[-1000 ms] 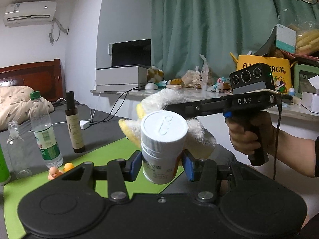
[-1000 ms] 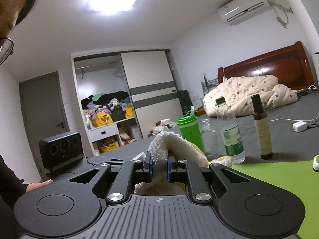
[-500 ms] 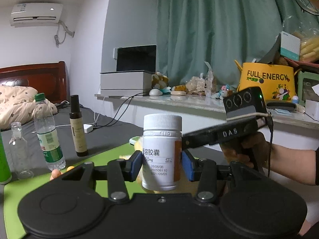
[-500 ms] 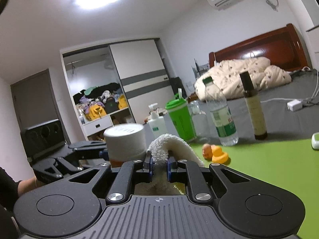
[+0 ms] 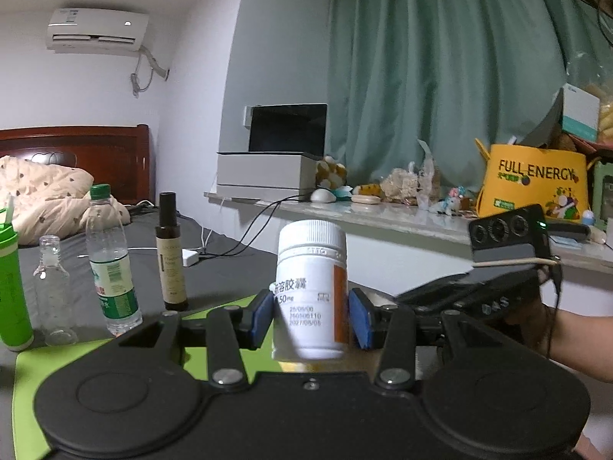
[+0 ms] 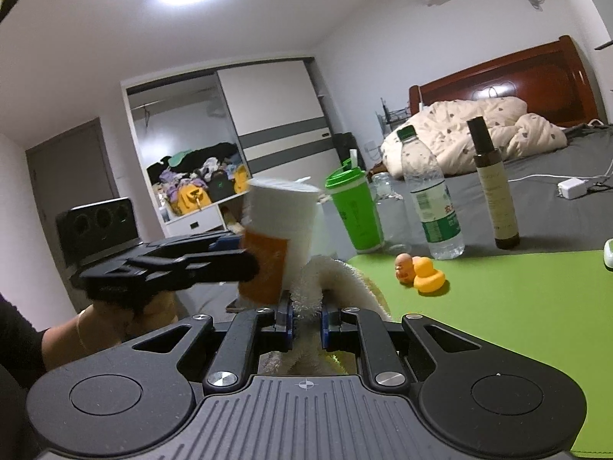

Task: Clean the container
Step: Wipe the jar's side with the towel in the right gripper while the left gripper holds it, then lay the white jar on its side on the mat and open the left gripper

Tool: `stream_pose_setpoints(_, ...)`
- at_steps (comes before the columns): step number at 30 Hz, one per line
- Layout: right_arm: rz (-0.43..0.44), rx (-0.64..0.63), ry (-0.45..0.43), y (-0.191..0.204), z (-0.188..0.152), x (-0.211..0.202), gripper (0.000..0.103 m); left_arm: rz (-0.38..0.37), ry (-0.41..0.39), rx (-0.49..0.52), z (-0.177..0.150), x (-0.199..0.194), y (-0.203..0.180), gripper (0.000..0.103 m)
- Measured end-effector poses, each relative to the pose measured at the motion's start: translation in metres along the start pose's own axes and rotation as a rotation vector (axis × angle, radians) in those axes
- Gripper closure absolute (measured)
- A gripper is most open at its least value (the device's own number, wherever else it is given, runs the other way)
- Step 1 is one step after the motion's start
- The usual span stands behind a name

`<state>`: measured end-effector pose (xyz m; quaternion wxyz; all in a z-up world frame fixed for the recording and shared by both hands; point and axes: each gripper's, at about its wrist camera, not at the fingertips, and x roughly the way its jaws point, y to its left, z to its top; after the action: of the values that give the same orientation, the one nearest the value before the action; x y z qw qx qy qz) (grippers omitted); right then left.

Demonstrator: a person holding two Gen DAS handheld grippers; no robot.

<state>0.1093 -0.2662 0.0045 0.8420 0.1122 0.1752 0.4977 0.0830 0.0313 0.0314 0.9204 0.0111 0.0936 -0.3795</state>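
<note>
A white pill bottle with a ribbed cap and an orange label patch stands upright between the blue pads of my left gripper, which is shut on it. In the right wrist view the same pill bottle is held up just left of my right gripper. That gripper is shut on a fluffy white and yellow cloth, which bulges up between its pads close under the bottle's base. Whether cloth and bottle touch I cannot tell. In the left wrist view the right gripper's body sits low at the right, held by a hand.
A green mat lies on the grey surface with two small rubber ducks. Behind it stand a green tumbler, a small clear bottle, a water bottle and a dark spray bottle. A cluttered windowsill runs along the right.
The pill bottle has tipped from leaning toward the camera to upright. My right gripper with the cloth has dropped from above the bottle to beside and below it.
</note>
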Motion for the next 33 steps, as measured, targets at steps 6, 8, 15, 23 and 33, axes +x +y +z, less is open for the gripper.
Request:
stream_pose_setpoints(6,0.023,-0.036,0.000,0.017,-0.004,-0.004,0.090,0.008,-0.011,-0.010,0.001,0.003,0.004,0.063)
stream_pose_setpoints(8,0.017,-0.044,-0.008,0.020,-0.004,-0.006,0.090,0.009,-0.004,-0.009,-0.002,0.005,0.005,0.063)
stream_pose_setpoints(15,-0.091,0.002,0.045,-0.003,-0.015,0.022,0.090,0.084,0.127,-0.054,-0.045,0.047,0.027,0.091)
stream_pose_setpoints(23,-0.124,0.104,0.039,-0.029,-0.032,0.037,0.090,0.141,0.168,-0.071,-0.076,0.042,0.032,0.090)
stream_pose_setpoints(33,-0.132,0.135,-0.009,-0.026,-0.027,0.025,0.090,0.336,0.033,-0.075,-0.059,0.012,0.040,0.023)
